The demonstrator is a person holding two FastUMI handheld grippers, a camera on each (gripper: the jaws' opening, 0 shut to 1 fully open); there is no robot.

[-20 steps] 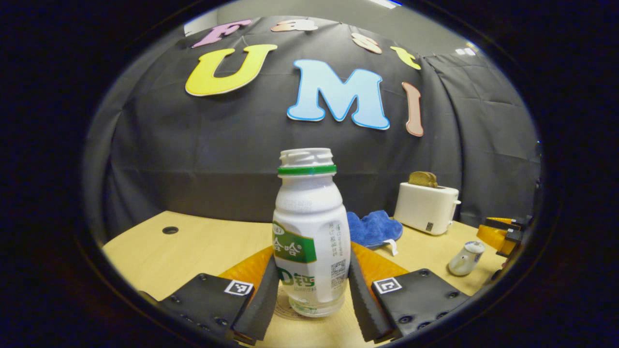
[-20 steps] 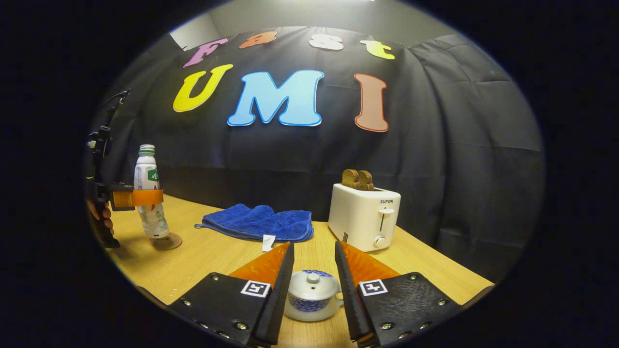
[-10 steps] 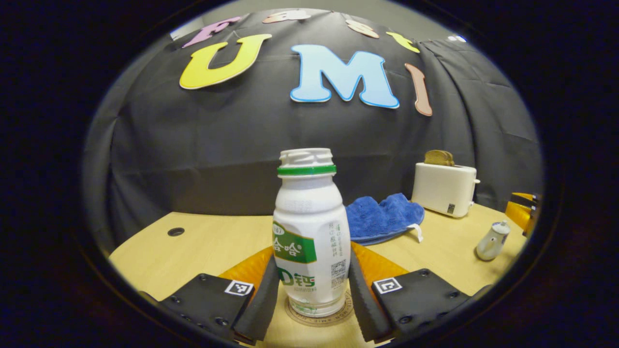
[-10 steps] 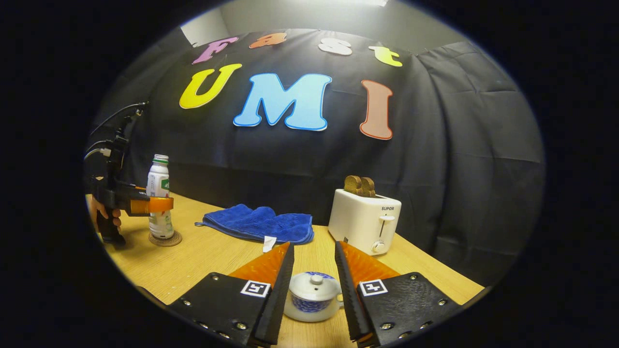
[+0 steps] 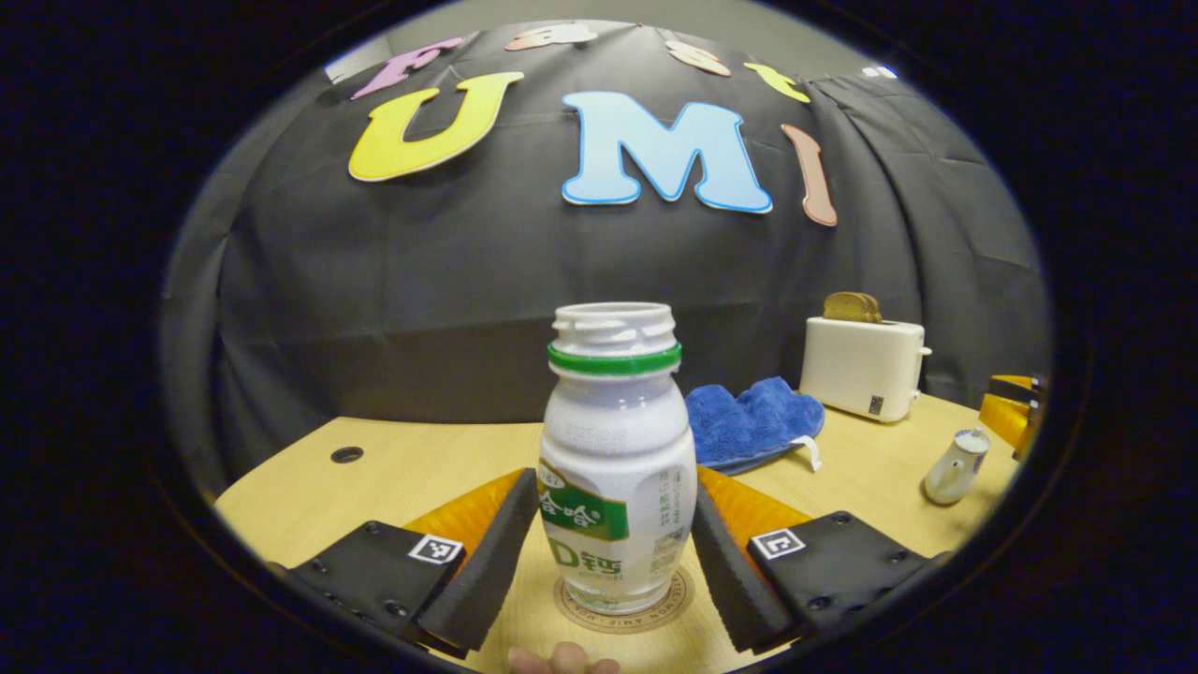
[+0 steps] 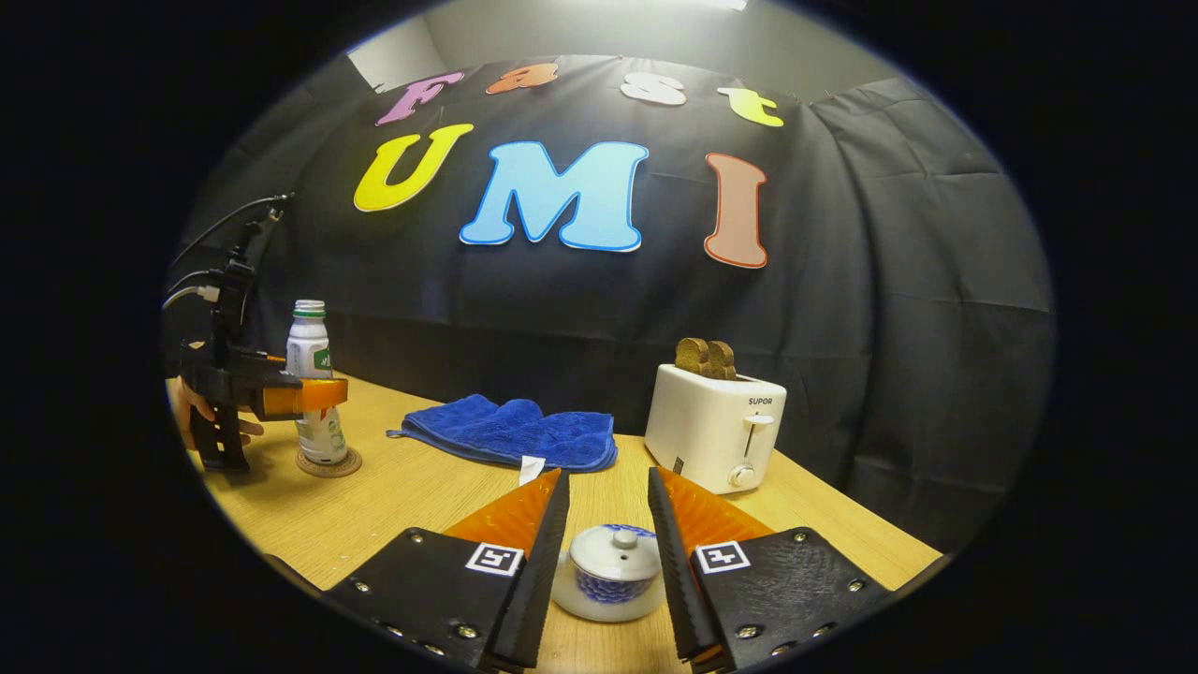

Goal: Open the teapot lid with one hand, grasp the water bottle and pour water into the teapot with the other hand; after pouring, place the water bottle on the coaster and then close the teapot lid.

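The water bottle (image 5: 618,468) stands upright on the coaster (image 5: 625,604), the left claw (image 5: 604,562) spread apart around it. The right claw (image 6: 606,562) sits apart around the lidded teapot (image 6: 608,582) on the table (image 6: 393,496).

The toaster (image 6: 716,428) reads "SUPOR"; the water bottle (image 5: 618,482) label shows "D".

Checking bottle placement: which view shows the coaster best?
The left gripper view: the coaster lies close up under the water bottle, its rim showing around the base, between the left hand-held gripper fingers. The right gripper view shows the coaster small and far off, edge-on under the bottle.
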